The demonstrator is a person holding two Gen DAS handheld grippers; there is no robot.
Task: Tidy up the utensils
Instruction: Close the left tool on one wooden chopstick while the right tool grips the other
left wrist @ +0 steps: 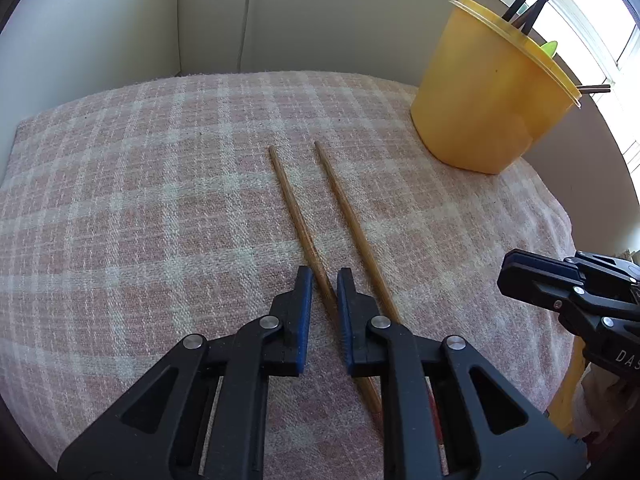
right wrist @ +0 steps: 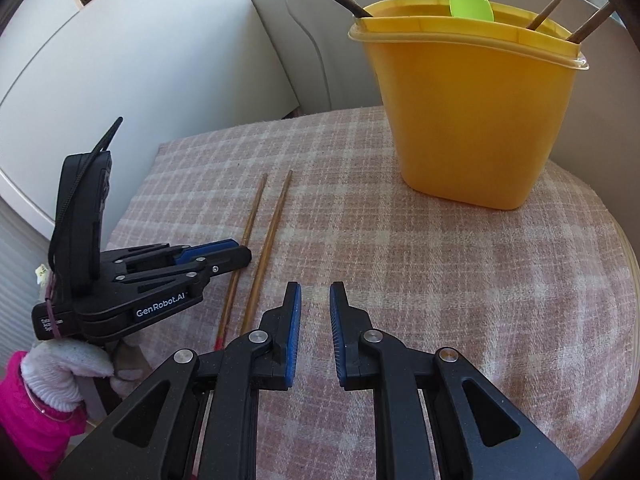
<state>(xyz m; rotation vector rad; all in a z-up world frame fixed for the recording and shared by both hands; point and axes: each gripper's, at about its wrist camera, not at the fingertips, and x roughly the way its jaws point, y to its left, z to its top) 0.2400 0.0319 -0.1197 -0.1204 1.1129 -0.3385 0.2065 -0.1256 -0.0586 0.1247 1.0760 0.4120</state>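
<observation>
Plaid cloth (right wrist: 440, 280) is wide open right of your chopsticks (left wrist: 348, 208), yellow tub (right wrist: 472, 120) near the far edge. Left gripper (left wrist: 322, 280) loosely straddles one, right gripper (right wrist: 315, 292) is clenched, empty.

Two chopsticks (left wrist: 298, 216) on cloth, one yellow container (left wrist: 484, 96), one green spoon (right wrist: 470, 0).

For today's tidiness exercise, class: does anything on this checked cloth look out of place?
Yes. Two wooden chopsticks lie loose on the checked cloth, while the other utensils stand in the yellow tub. One lies between the left tongs. Nothing looks spilled or broken.
</observation>
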